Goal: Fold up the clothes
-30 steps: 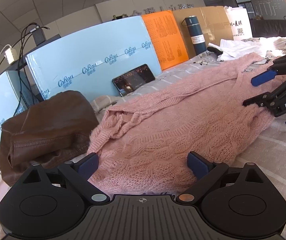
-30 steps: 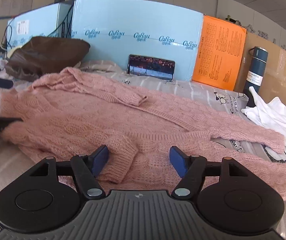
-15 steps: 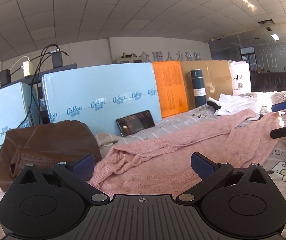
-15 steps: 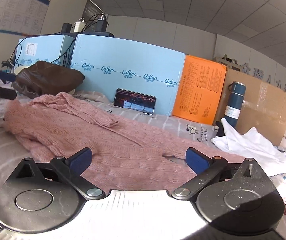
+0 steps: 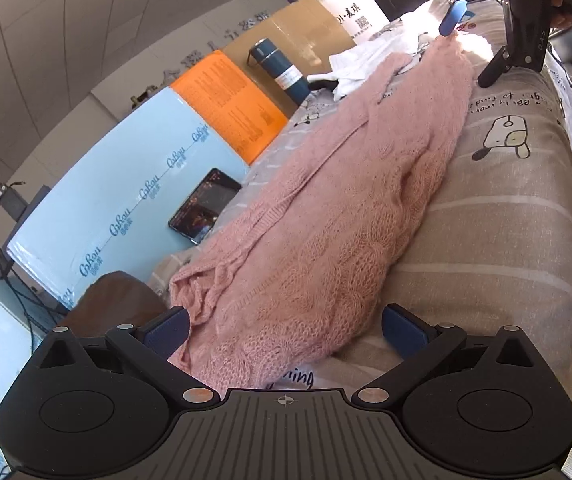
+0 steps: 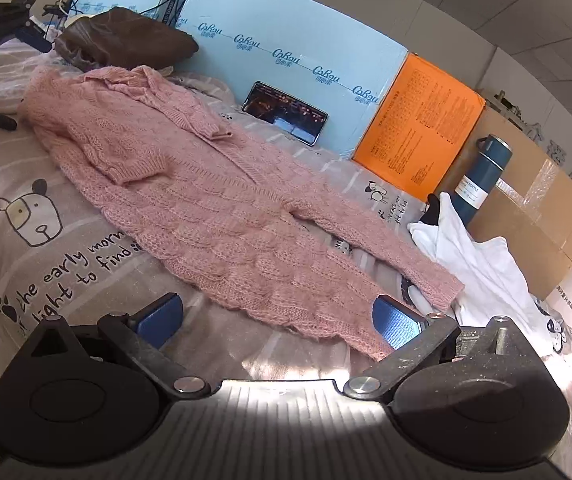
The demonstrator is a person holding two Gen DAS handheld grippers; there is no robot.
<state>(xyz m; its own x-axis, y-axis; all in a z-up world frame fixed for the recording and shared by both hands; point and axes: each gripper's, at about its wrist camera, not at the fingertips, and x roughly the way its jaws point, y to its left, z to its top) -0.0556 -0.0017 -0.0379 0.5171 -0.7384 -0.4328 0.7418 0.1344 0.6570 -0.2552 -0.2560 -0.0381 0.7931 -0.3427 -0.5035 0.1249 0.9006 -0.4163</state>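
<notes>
Pink knitted sweater (image 6: 222, 216) lies spread across our printed bedsheet (image 6: 66, 248), one sleeve reaching toward the white garment (image 6: 469, 256). Our left gripper (image 5: 284, 326) and right gripper (image 6: 278, 316) both hover spread wide, gripping nothing, at its edges.

Chunky pink knit sweater (image 6: 214, 200) on smooth printed cotton sheet (image 6: 46, 240).

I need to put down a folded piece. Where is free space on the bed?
Bare sheet lies along the near edge, in front of the pink sweater. The far side is crowded: phone, flask, white clothes, brown bag.
</notes>
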